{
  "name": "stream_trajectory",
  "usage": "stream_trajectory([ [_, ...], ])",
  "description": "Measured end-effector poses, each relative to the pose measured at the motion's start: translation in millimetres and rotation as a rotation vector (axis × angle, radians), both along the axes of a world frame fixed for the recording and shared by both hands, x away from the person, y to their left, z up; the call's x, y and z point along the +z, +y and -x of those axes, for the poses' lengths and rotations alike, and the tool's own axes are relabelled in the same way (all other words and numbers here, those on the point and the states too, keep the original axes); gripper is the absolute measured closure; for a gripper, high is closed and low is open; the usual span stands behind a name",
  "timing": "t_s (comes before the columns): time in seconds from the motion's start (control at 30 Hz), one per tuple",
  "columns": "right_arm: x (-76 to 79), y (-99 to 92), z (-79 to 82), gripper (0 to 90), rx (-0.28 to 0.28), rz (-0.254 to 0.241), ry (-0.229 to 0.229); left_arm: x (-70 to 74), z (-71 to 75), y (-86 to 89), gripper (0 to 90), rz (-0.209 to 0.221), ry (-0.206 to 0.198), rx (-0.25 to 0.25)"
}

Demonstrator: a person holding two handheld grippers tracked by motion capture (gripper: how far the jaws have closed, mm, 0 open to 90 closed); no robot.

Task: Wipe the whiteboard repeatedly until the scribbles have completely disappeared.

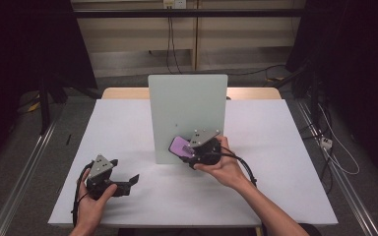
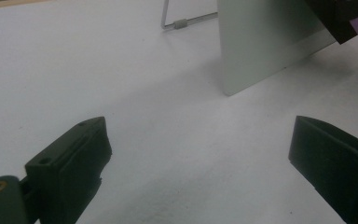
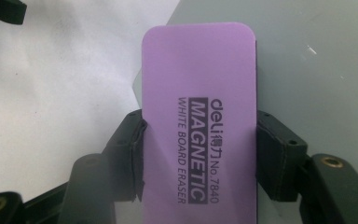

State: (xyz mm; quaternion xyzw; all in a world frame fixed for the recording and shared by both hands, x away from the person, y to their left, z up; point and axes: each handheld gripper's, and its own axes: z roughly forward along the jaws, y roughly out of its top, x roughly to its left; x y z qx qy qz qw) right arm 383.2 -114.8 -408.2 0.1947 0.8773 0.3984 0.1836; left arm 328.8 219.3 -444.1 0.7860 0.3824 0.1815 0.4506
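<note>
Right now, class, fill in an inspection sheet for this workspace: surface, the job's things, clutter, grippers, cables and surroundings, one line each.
Surface: white table, bare around the work.
Job's things: purple whiteboard eraser, printed "MAGNETIC WHITE BOARD ERASER", held near the lower right of the small whiteboard, which stands propped on a wire stand; contact with the board cannot be told.
Clutter: nothing seen.
Grippers: right gripper shut on the eraser's long sides; left gripper open, nothing between its jaws, low over the table's near left.
Cables: one black cable trails from the right gripper, another from the left; more hang on the far wall.
Surroundings: dark curtains at both sides, grey floor, metal rails.
</note>
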Motion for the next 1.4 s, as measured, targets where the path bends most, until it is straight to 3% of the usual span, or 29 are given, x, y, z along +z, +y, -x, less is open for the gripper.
stream_trajectory([
  [0.23, 29.1, -12.9, -8.5, 42.1, -0.053, -0.073, -0.058, -0.2, -0.6, -1.5, 5.0, -0.008, -0.001, -0.008],
  [0.53, 65.1, -9.2, -23.2, 42.1, -0.077, -0.121, -0.122, -0.1, -0.3, -0.2, 5.0, 0.000, 0.000, 0.000],
  [0.67, 72.3, -4.9, -26.5, 42.1, -0.078, -0.119, -0.139, 0.2, -0.3, -0.1, 5.0, -0.005, -0.003, -0.006],
  [0.97, 65.1, -0.4, -24.6, 42.1, -0.071, -0.122, -0.144, 0.0, -0.2, -0.5, 5.0, -0.007, -0.001, -0.006],
  [1.4, 30.1, 24.3, -15.1, 42.1, 0.002, -0.054, -0.086, -0.1, -0.1, -0.3, 5.0, -0.007, -0.004, -0.007],
])
